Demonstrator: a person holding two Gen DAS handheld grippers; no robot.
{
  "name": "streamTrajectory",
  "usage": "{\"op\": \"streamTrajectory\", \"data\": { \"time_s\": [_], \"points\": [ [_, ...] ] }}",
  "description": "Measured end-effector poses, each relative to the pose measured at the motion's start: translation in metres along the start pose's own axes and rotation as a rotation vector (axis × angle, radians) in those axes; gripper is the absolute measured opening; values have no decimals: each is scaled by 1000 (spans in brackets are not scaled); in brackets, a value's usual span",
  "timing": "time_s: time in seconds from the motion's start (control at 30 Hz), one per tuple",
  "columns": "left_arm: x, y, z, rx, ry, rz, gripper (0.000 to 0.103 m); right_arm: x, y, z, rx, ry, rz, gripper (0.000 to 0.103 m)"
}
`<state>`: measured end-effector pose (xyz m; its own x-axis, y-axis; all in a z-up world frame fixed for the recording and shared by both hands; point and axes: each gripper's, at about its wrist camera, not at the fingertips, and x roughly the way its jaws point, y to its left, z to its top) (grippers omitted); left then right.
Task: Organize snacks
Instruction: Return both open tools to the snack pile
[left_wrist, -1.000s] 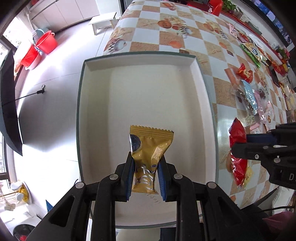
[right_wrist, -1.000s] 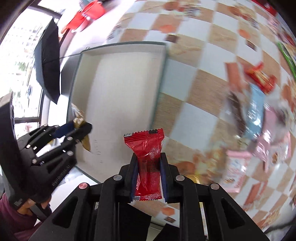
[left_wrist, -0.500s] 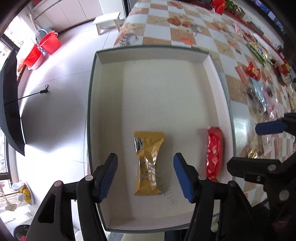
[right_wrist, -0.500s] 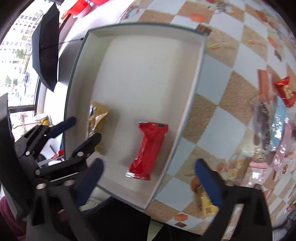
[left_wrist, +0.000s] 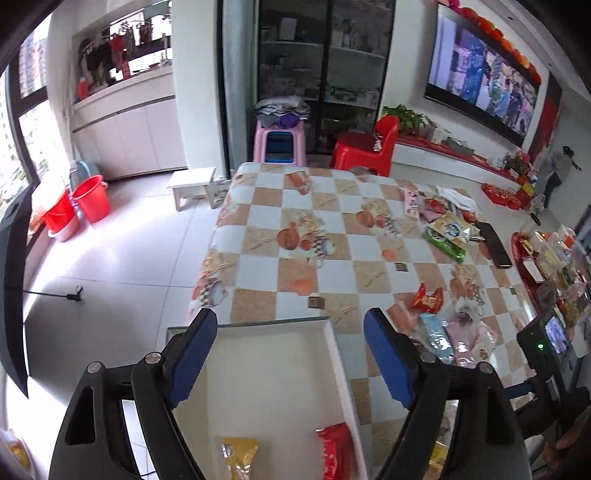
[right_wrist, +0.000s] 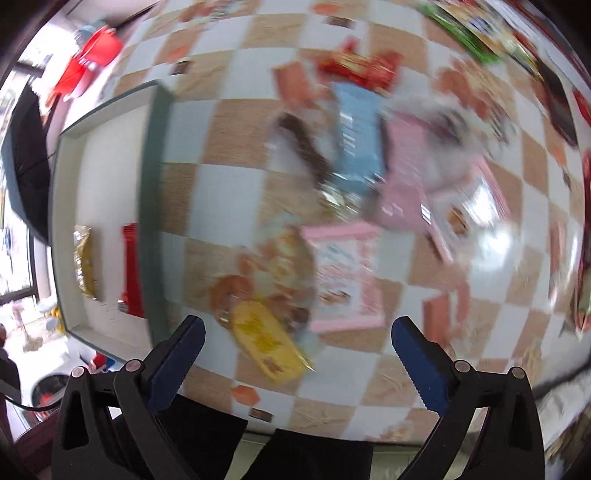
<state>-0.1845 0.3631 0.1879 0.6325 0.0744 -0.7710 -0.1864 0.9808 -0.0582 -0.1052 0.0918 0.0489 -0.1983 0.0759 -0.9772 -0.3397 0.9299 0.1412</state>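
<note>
- While both grippers hang above the checked tablecloth (left_wrist: 325, 258), neither has hold of anything: the left gripper (left_wrist: 291, 354) has its blue-padded jaws spread wide, with only tray and cloth between them.
- The right gripper (right_wrist: 295, 347) is likewise wide open, its jaws framing bare cloth and a yellow snack packet (right_wrist: 267, 339) that lies on the table near its left jaw.
- The white tray (left_wrist: 266, 369) sits at the near left edge of the table, in the left wrist view; two packets rest on its floor at the near end.
- The gold packet (left_wrist: 238, 458) lies to the left and the red packet (left_wrist: 336, 450) to the right, close to the tray's right wall; they are apart and roughly parallel.
- In the right wrist view, which is blurred, the same gold packet (right_wrist: 85, 266) and red packet (right_wrist: 132, 271) show side by side in the tray (right_wrist: 70, 177).
- Right of the tray a loose heap of snacks lies on the cloth: a light blue packet (right_wrist: 356, 136), a dark brown bar (right_wrist: 304, 147) just left of it, a pink packet (right_wrist: 402, 173) to its right, and a pink-edged pack (right_wrist: 345, 278) nearer.
- Farther off lies a small red wrapper (left_wrist: 426, 297), and beyond it, at the far right, a green bag (left_wrist: 445, 238).
- Two red buckets (left_wrist: 79, 206) stand on the floor at the far left.
</note>
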Motion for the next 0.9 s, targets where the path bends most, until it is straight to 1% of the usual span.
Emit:
{"op": "streamTrajectory", "data": {
  "time_s": [0.13,0.17,0.2,0.3,0.33,0.37,0.4,0.47,0.5,0.53,0.6,0.63,0.67,0.73,0.77,0.8,0.83,0.9],
  "points": [
    [-1,-29,14,-21,18,-161,84,0,-55,-12,153,17,27,101],
    [-1,-35,18,-26,4,-167,84,-1,-69,-14,194,16,37,101],
    [-3,-43,20,-20,-18,-151,84,-1,-73,-17,221,14,42,101],
    [-11,-63,30,40,-90,-91,85,-3,-100,-23,291,12,55,101],
    [-13,-68,33,62,-103,-79,85,-4,-105,-24,305,14,57,102],
    [-15,-73,36,78,-110,-83,85,-3,-111,-26,316,19,61,102],
    [-15,-76,39,83,-105,-102,85,-2,-110,-34,319,22,62,101],
    [-14,-80,44,60,-82,-144,85,-1,-118,-43,325,19,64,101],
    [-13,-82,46,38,-71,-162,85,2,-110,-43,328,17,66,101],
    [-12,-83,47,24,-67,-168,85,0,-114,-43,330,18,68,101],
    [-9,-87,48,24,-56,-144,85,-1,-118,-46,334,17,67,101],
    [-5,-90,48,45,-40,-123,85,5,-114,-41,339,17,69,101],
    [1,-93,46,75,-9,-104,85,4,-118,-41,343,16,72,101],
    [17,-103,37,171,102,-78,85,-2,-132,-41,364,12,82,102],
    [25,-109,30,226,161,-68,85,-2,-137,-43,380,9,87,102],
    [32,-116,21,282,210,-58,85,7,-139,-44,395,6,93,101],
    [37,-122,10,332,246,-51,85,11,-142,-47,413,4,102,101],
    [45,-132,-9,393,300,-46,85,21,-150,-52,450,16,118,102]
  ]
}}
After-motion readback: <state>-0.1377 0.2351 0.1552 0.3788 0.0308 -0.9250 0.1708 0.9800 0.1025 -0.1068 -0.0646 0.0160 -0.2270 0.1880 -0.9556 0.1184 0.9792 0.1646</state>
